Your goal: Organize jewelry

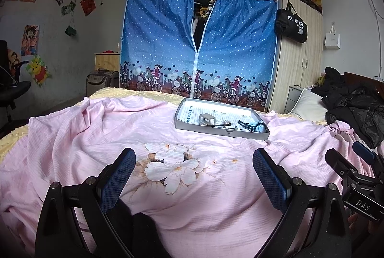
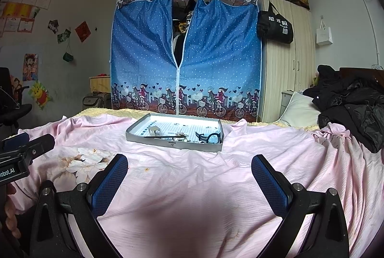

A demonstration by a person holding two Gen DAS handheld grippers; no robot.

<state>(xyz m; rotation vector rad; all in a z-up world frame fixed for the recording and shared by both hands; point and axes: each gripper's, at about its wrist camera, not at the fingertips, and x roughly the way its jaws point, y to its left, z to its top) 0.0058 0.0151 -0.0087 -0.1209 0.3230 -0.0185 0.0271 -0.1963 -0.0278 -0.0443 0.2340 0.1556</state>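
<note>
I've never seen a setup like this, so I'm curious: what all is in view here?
tray: one, grey, on the bedspread
small items: several, unclear, in the tray's near part
bedspread: one, pink, flowered, on the bed
fabric wardrobe: one, blue, dotted, behind the bed
black clothes: a pile, far right
left hand-held gripper: open, empty
right hand-held gripper: open, empty
</note>
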